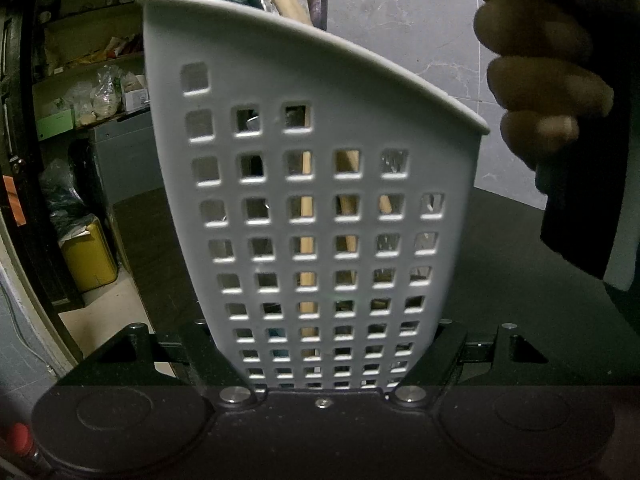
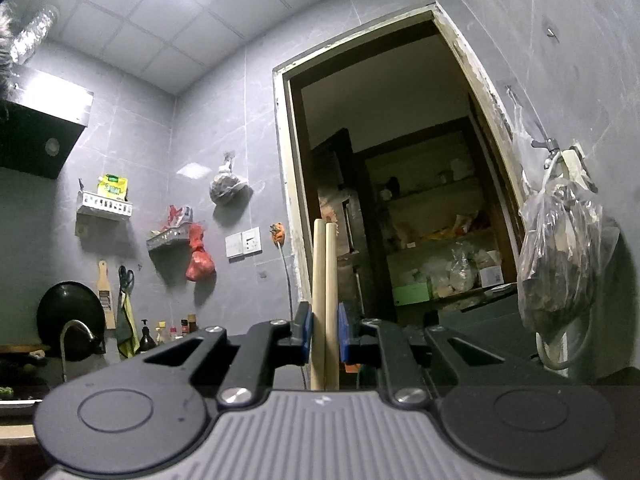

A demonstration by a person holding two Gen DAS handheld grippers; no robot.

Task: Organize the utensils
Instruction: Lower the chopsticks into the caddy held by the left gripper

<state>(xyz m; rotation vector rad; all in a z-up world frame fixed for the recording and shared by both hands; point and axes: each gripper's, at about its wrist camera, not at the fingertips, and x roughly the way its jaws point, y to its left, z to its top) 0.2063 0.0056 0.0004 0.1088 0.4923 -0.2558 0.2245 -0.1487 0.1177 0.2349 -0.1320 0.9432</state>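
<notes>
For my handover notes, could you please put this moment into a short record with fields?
setting: kitchen with grey tiled walls
left gripper: shut on the white perforated utensil holder, gripped near its base
holder contents: wooden sticks, a dark green handle and metal utensils
right gripper: shut on a pair of wooden chopsticks, upright between the blue pads
hand: near the holder's rim in the left wrist view
stage: chopsticks not yet in the holder

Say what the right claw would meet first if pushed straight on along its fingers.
Probably nothing near: beyond the right claw and its upright chopsticks, the line runs toward the open doorway; depth unclear.
</notes>
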